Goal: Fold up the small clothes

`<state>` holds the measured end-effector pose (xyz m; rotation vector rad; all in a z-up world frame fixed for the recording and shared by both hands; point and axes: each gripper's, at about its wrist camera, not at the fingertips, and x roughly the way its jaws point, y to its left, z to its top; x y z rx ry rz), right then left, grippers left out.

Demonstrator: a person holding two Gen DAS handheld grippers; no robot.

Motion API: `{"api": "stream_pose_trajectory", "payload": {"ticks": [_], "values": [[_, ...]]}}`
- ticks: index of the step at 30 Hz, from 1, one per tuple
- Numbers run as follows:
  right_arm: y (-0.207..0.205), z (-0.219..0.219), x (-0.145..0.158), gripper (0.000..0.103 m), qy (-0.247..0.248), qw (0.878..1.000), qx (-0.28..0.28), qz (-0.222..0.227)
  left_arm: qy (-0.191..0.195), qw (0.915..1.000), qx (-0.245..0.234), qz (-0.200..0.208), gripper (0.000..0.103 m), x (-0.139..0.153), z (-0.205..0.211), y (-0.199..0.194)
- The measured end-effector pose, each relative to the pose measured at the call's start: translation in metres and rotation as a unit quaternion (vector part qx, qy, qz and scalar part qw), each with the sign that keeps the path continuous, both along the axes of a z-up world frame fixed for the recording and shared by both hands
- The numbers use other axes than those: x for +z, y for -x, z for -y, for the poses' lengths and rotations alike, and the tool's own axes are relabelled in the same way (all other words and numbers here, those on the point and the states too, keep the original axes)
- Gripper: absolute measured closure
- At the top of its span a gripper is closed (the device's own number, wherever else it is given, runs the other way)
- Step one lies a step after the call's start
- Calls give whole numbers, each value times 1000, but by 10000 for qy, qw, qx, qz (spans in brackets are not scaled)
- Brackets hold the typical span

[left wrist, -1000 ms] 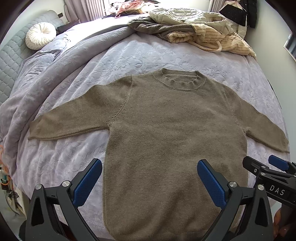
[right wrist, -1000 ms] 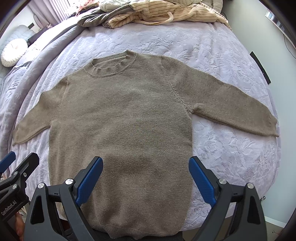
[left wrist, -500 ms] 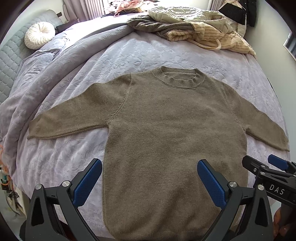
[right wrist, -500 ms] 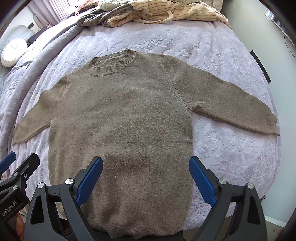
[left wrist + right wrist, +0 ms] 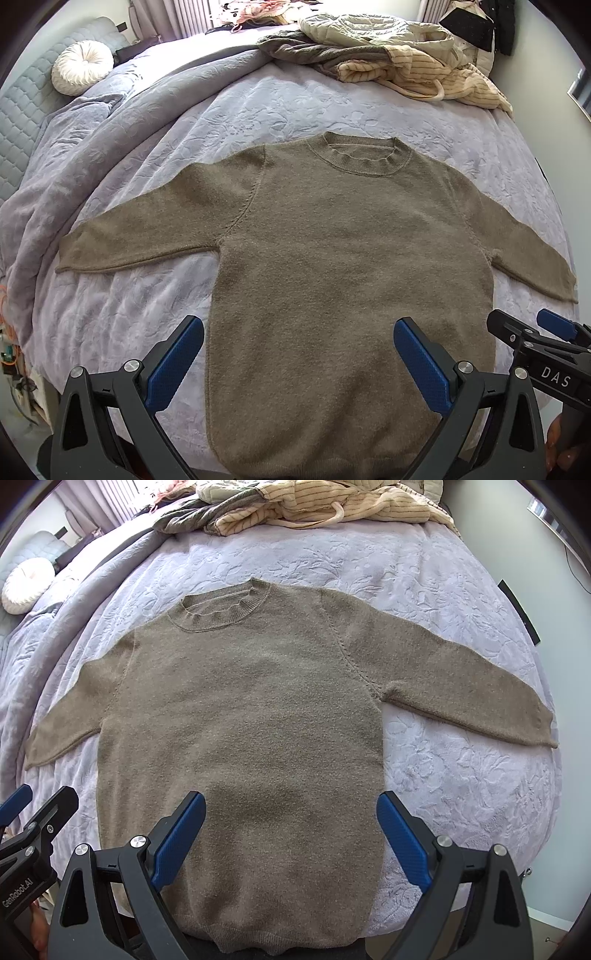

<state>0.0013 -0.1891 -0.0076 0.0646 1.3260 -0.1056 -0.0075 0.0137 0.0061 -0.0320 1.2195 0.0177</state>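
We see almost no change over the last second: the olive-brown sweater (image 5: 332, 266) keeps the same flat shape on the lilac bedspread (image 5: 258, 110), and both tools have only drifted a little above it. We judge from this that the spreading step is finished and the folding itself is not yet begun.

The left gripper (image 5: 295, 354) hovers with its jaws spread wide and nothing between them. The lower part of the sweater body lies directly ahead of it and under it, and the hem is close below its fingers. The left sleeve (image 5: 140, 236) stretches out far ahead and to the left of this gripper. The right gripper (image 5: 291, 827) is also wide open and empty, and it hangs over the lower body of the sweater too. The right sleeve (image 5: 461, 694) extends ahead and to its right. The ribbed collar (image 5: 225, 609) is far ahead of both grippers, pointing away from us.

We think that the next move is to take one sleeve or one side edge and bring it over the body, and a thick knit like this may slide or bunch if only one layer is pinched.

About containers, we see no basket, box or drawer in these views. Beyond the collar, a loose pile of clothes (image 5: 399, 62) lies on the bed, and a round white cushion (image 5: 82, 67) rests far ahead to the left.
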Motion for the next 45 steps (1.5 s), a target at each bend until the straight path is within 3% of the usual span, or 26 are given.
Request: {"api": "stream_pose_trajectory", "payload": {"ticks": [26,45], "values": [[2,4,6,8,184,9996,-136,144,92,9999,69,-58,0,-5,-3,4],[2,-7,5,8,306,9992,-91,220,399,9984,242,-318,0,-18,-19,2]]}}
